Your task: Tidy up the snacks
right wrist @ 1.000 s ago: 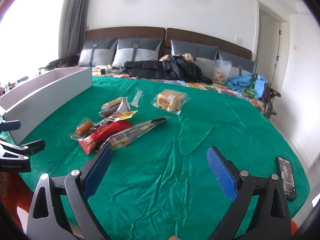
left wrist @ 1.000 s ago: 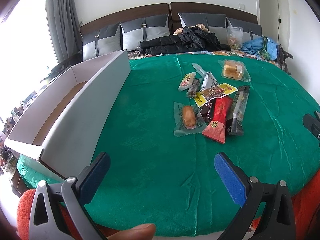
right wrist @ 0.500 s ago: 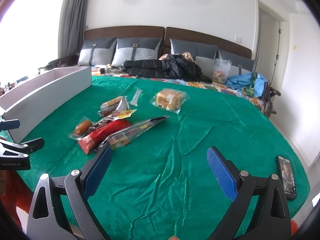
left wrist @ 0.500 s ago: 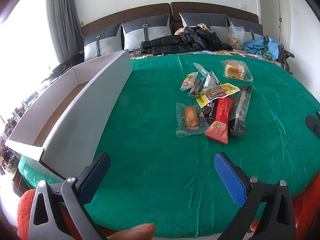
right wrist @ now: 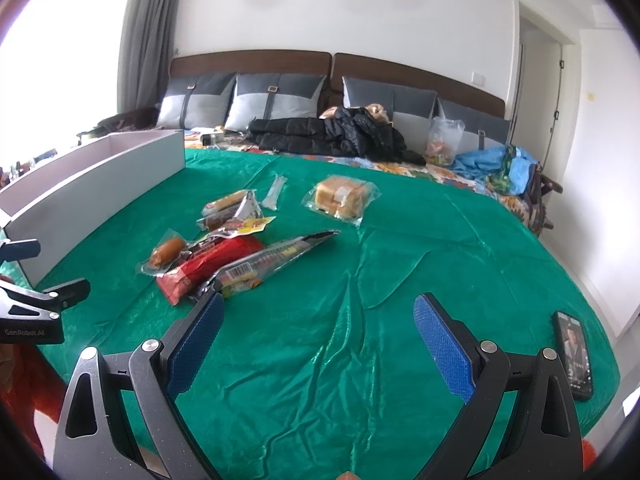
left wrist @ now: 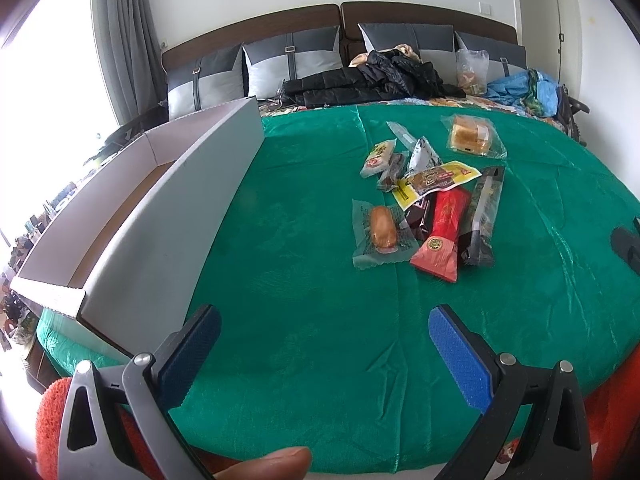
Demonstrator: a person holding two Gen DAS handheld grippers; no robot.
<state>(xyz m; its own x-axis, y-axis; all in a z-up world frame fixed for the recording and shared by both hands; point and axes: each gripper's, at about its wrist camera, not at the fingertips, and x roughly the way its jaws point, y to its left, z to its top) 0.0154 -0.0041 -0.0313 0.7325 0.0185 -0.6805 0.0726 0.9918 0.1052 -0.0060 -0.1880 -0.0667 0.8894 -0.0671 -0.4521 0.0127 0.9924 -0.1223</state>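
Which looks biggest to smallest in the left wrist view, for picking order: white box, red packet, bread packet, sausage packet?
1. white box
2. red packet

sausage packet and bread packet look alike; the bread lies farther, so unranked.

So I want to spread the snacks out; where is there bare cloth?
Free: green cloth between white box and snack pile, and between pile and phone. Crowded: the pile itself.
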